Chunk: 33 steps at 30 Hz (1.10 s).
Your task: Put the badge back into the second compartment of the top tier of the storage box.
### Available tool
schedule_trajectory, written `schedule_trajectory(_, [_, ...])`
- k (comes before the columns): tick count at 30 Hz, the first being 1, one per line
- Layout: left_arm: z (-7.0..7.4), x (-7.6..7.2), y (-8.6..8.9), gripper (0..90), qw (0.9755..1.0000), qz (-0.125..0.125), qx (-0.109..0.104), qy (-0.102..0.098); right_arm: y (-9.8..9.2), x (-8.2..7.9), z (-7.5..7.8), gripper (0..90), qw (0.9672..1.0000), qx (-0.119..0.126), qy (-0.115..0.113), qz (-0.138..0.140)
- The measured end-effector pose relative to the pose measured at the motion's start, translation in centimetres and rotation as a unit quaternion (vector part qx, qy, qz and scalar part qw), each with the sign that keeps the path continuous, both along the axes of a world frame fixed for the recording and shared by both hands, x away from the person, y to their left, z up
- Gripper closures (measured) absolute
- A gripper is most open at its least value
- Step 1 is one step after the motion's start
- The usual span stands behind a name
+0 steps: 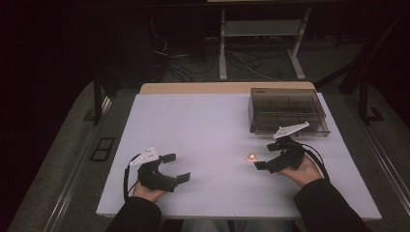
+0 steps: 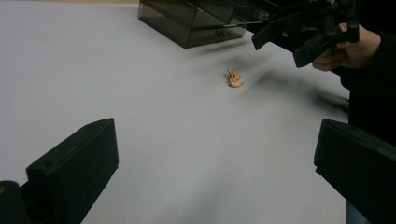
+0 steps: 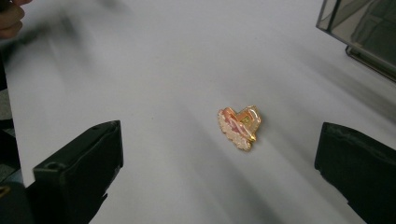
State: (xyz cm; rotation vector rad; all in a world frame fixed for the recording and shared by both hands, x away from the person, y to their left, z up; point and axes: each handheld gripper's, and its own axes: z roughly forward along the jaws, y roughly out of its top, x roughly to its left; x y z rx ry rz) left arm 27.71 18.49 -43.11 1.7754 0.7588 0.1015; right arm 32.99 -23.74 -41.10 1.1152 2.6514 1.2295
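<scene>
A small heart-shaped trinket (image 1: 250,156), pink and gold with a glittery edge, lies on the white table (image 1: 212,125). My right gripper (image 1: 266,156) is open just to its right, jaws wide and empty. In the right gripper view the trinket (image 3: 239,127) lies on the table ahead of the open right gripper (image 3: 219,158), a little right of centre. My left gripper (image 1: 176,167) rests open and empty near the front left of the table. In the left gripper view, beyond the open left gripper (image 2: 215,154), are the trinket (image 2: 235,78) and the right gripper (image 2: 280,46) hovering by it.
A smoky clear plastic box (image 1: 287,111) with inner compartments stands at the back right of the table, close behind the right hand; the box (image 2: 196,18) (image 3: 364,28) also edges into both gripper views. Table legs and cables lie on the floor beyond the far edge.
</scene>
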Motion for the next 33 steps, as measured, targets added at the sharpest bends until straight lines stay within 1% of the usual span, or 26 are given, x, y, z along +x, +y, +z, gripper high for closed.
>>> schedule_trajectory(3, [0.0,0.0,0.0,0.0,1.0,-0.005,0.0,-0.001,0.3,0.2,-0.2,0.4,1.0,-0.002,0.0,0.002])
schedule_trajectory(7, [-0.1,0.0,-0.1,0.0,1.0,-0.005,-0.001,-0.001,0.7,0.5,-0.4,0.4,1.0,0.003,0.003,0.004])
schedule_trajectory(12, [-0.1,0.0,-0.1,0.0,1.0,-0.006,-0.001,-0.001,1.4,0.8,-0.7,0.4,0.9999,0.0,0.003,0.011])
schedule_trajectory(14, [-0.1,0.0,-0.1,0.0,1.0,-0.006,-0.001,0.0,1.7,1.0,-1.2,0.4,0.9999,0.003,0.01,0.011])
schedule_trajectory(19, [-0.1,0.1,-0.1,0.0,1.0,-0.008,0.0,-0.001,2.2,1.4,-2.0,0.4,0.9998,-0.005,0.017,0.013])
schedule_trajectory(22, [-0.1,0.1,-0.1,0.0,1.0,-0.007,-0.001,0.0,2.2,1.5,-2.2,0.4,0.9998,-0.005,0.016,0.014])
schedule_trajectory(26, [-0.1,0.1,-0.1,0.0,1.0,-0.008,-0.002,0.0,2.5,1.8,-2.7,0.4,0.9996,-0.007,0.022,0.016])
schedule_trajectory(29, [-0.1,0.1,-0.1,0.0,1.0,-0.009,-0.001,-0.001,2.6,1.9,-3.0,0.7,0.9996,-0.014,0.018,0.018])
schedule_trajectory(30, [-0.1,0.1,-0.1,0.0,1.0,-0.009,-0.001,-0.001,2.6,2.0,-3.1,8.7,0.9996,-0.018,0.015,0.018])
schedule_trajectory(31, [-0.1,0.1,-0.2,0.0,1.0,-0.009,0.0,-0.001,2.5,1.9,-3.1,16.3,0.9996,-0.017,0.006,0.022])
schedule_trajectory(32, [-0.1,0.1,-0.2,0.0,1.0,-0.009,0.001,-0.001,2.5,1.9,-3.1,16.4,0.9996,-0.013,-0.002,0.023])
schedule_trajectory(33, [-0.1,0.1,-0.2,0.0,0.9999,-0.011,0.001,-0.001,2.5,1.9,-3.1,16.4,0.9996,-0.013,-0.002,0.023])
